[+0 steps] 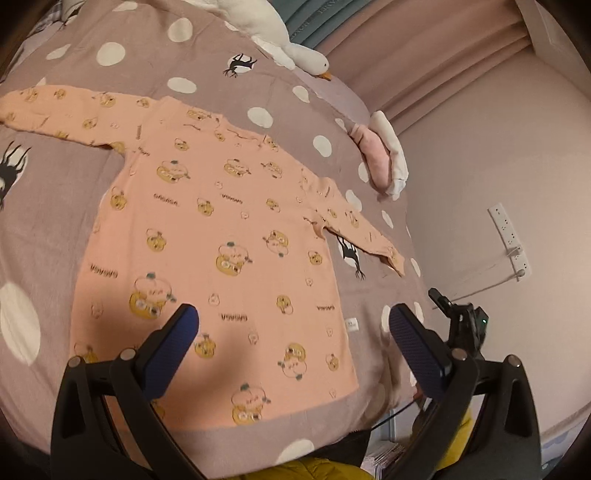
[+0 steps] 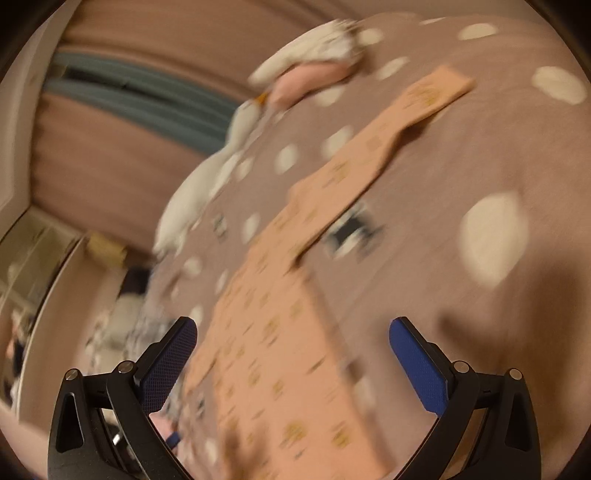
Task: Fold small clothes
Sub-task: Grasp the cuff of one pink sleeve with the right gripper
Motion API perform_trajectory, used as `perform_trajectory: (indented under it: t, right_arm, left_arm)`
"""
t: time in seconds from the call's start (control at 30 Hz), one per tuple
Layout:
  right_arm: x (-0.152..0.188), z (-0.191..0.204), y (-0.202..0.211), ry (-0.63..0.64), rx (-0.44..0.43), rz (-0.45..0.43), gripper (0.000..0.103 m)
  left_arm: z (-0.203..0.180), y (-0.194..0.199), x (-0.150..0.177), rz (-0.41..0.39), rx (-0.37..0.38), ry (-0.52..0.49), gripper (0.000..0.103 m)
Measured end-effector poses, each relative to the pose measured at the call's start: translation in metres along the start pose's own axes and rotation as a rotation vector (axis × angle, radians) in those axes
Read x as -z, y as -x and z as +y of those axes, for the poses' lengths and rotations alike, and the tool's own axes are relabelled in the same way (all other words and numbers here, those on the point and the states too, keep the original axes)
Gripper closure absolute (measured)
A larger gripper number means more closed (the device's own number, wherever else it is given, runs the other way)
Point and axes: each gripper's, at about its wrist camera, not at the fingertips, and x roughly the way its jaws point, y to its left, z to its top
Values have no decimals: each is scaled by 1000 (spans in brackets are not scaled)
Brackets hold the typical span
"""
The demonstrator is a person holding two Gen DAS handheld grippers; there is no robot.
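Note:
A small peach long-sleeved shirt (image 1: 221, 229) with yellow cartoon prints lies spread flat on the bed, both sleeves stretched out sideways. My left gripper (image 1: 293, 321) hovers open above the shirt's lower hem with nothing between its blue pads (image 1: 173, 343). The right wrist view is motion-blurred. It shows the same shirt (image 2: 280, 354) from its side, one sleeve (image 2: 399, 122) reaching away. My right gripper (image 2: 291, 332) is open over the shirt's body and holds nothing.
The bed cover (image 1: 258, 81) is mauve with white dots and black animal prints. A white plush goose (image 1: 280, 33) lies at the far end and a pink-and-white bundle (image 1: 384, 155) rests at the right edge. A black device (image 1: 461, 321) and a wall outlet strip (image 1: 511, 240) are at right.

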Motion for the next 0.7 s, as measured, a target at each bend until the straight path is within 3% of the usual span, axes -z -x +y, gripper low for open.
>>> perform_trajectory:
  t: [0.13, 0.27, 0.4, 0.6, 0.7]
  right_arm:
    - [-39, -25, -2, -52, 43, -67, 0]
    - [-80, -50, -17, -102, 37, -115, 0]
    - [-109, -72, -38, -154, 46, -134, 0]
    - [-141, -95, -52, -236, 32, -236, 0]
    - [-157, -97, -57, -244, 33, -283, 5]
  left_arm:
    - [4, -16, -11, -1, 5, 41, 0]
    - [15, -43, -22, 71, -75, 7, 0]
    - [21, -62, -30, 114, -81, 18, 0]
    - [16, -81, -52, 109, -119, -7, 0]
    - [13, -86, -59, 103, -120, -13, 0]
